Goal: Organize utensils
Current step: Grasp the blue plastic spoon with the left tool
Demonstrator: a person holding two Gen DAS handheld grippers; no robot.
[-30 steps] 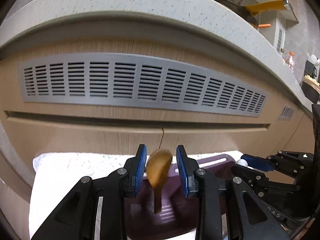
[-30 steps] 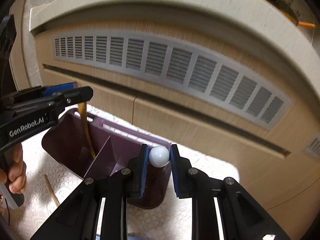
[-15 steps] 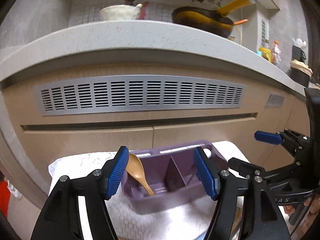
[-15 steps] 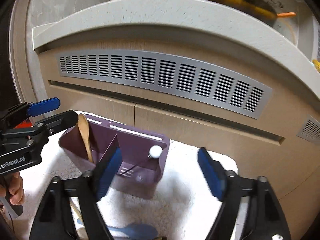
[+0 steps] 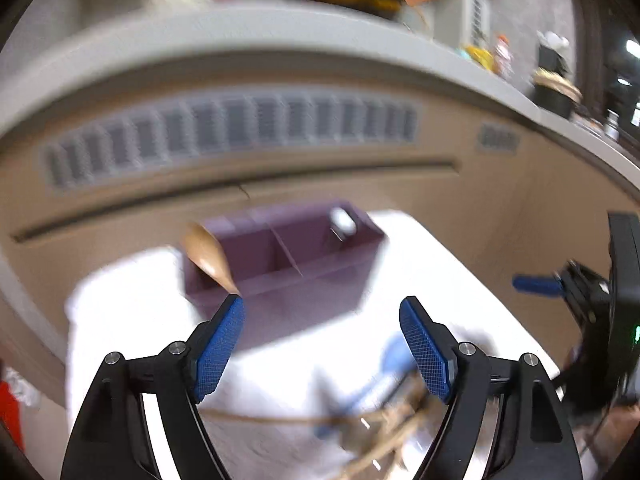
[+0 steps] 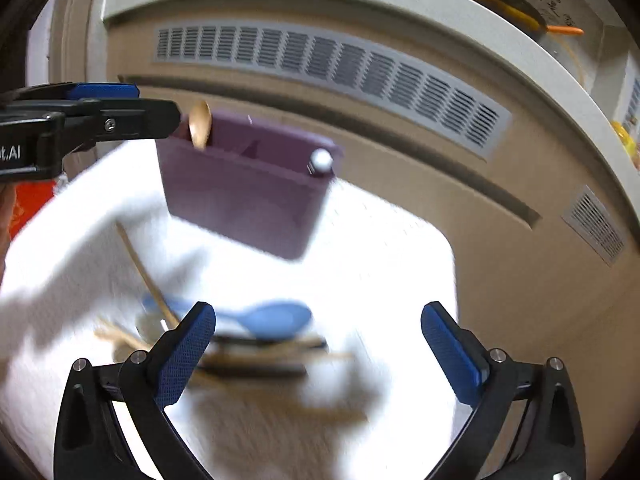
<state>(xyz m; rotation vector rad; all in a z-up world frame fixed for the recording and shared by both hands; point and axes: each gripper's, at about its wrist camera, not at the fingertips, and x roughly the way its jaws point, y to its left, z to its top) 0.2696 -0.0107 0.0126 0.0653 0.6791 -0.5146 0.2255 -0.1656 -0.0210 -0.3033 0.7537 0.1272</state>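
A purple utensil holder (image 5: 296,256) (image 6: 248,192) stands on a white cloth. A wooden spoon (image 5: 208,256) (image 6: 200,124) leans in its left compartment. A white ball-ended utensil (image 5: 344,218) (image 6: 321,159) stands in its right corner. My left gripper (image 5: 322,340) is open and empty, back from the holder. My right gripper (image 6: 318,344) is open and empty above a loose pile with a blue spoon (image 6: 276,318) (image 5: 394,358) and wooden chopsticks (image 6: 148,276). Both views are blurred.
The white cloth (image 6: 380,248) covers a low table in front of a wooden cabinet with a grey vent (image 6: 328,68). A stone counter (image 5: 240,36) runs above, with a pan and bowl on it. The left gripper (image 6: 80,116) shows at the right wrist view's left edge.
Both grippers let go of the spoon and the ball-ended utensil, opened wide, and pulled back from the holder. The loose utensil pile has come into view.
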